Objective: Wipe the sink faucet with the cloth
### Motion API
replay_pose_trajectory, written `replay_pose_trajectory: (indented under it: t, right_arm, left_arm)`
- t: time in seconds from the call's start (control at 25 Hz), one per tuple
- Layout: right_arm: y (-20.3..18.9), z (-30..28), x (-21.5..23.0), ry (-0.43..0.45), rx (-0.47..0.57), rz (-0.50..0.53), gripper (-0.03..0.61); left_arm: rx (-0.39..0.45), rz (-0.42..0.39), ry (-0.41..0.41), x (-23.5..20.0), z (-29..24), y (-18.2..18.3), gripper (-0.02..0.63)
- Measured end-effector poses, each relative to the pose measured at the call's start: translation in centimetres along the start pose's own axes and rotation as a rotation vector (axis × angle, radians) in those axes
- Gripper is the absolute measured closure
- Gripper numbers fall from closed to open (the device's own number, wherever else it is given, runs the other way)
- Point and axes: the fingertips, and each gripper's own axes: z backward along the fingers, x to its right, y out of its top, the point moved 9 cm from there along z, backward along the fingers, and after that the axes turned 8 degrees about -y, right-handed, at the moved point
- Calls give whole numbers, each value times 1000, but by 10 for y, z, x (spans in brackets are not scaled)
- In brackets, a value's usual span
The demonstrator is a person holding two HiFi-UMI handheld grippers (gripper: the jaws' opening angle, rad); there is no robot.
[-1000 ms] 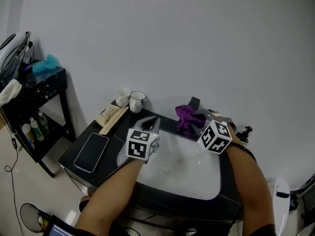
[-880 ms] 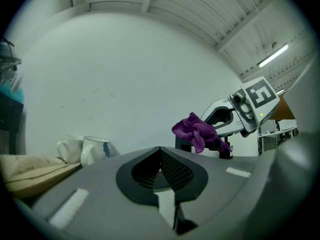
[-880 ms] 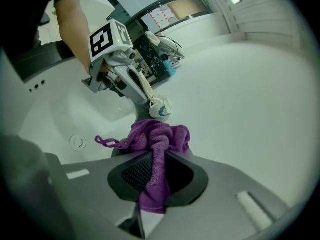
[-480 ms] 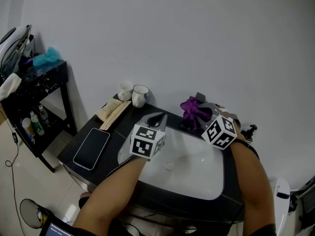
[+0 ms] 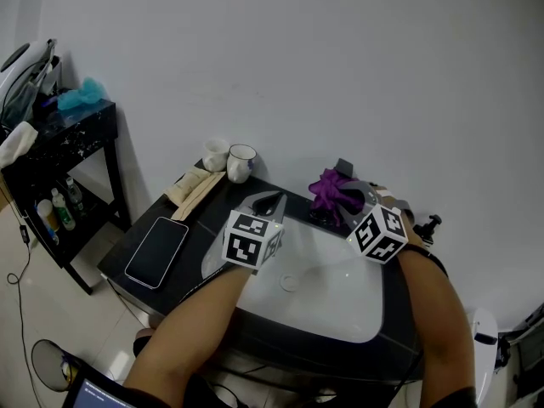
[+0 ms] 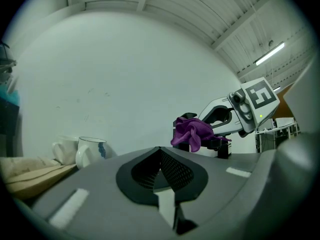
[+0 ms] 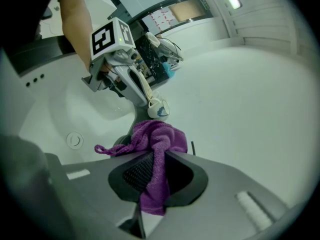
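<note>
You're pinching the cloth (image 7: 156, 143) in the right gripper (image 7: 151, 180) at the faucet (image 5: 341, 171) (left gripper (image 6: 161, 170) is clenching nothing); that loose bunch is risking snagging there.

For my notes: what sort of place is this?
Probably a washroom corner: a white sink in a dark counter, a purple cloth at its back edge, two mugs beside it, bottles on a side shelf.

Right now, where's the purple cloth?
In the head view, the purple terry cloth sits right of centre at the back rim of the white sink, clamped in the right tool.
</note>
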Motion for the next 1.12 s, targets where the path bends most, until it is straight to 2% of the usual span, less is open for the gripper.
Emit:
replay_pose_trajectory:
  t: [0.52,0.76,0.96,1.12]
  right_arm:
    - [24,41,-20,38,70,66,517]
    - [33,69,-51,96,146,132,512]
    - [15,57,-86,169,95,100,511]
    - [-11,33,-94,97,29,44,508]
  left_arm:
    - [-8,-7,17,-2,3,0,597]
    - [-14,-7,31,-4,5,-1,596]
    - [-17,-8,37,-4,6,-1,596]
    - [-14,-3,33,-4,5,-1,596]
